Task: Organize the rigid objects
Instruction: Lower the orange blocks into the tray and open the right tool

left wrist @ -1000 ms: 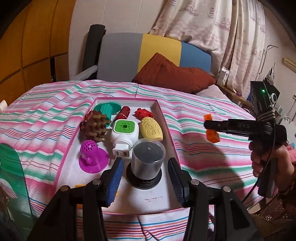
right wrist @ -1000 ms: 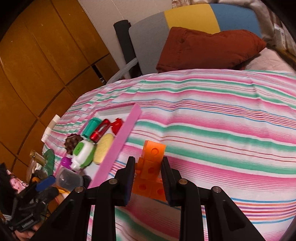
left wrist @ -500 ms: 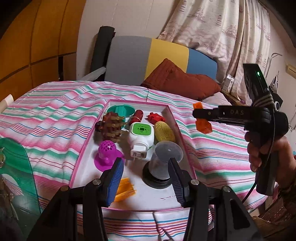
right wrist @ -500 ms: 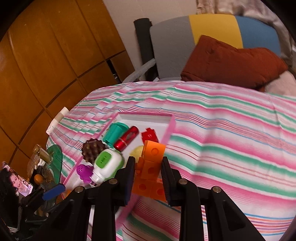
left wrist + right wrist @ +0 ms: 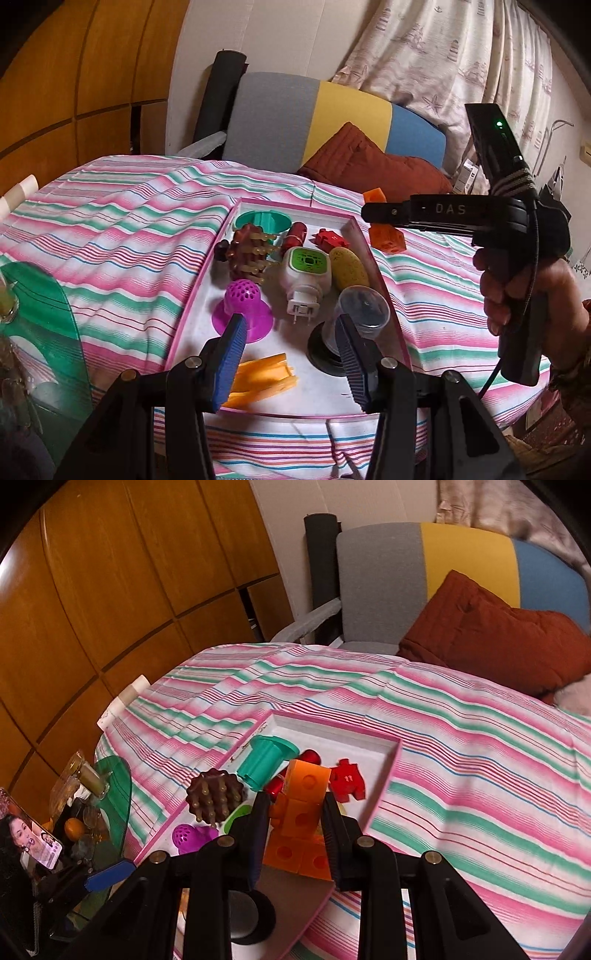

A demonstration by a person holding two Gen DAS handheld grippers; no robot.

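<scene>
The right tool (image 5: 293, 825) grips the orange block (image 5: 301, 812) above the pink tray (image 5: 376, 266) while the left tool (image 5: 290, 347) hangs released; next, I think, it needs a free spot.

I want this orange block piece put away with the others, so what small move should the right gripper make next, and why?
Probably lower it a little into the pink tray and release. The right gripper is shut on the orange block piece, hanging above the tray's far right part, near the red piece.
</scene>
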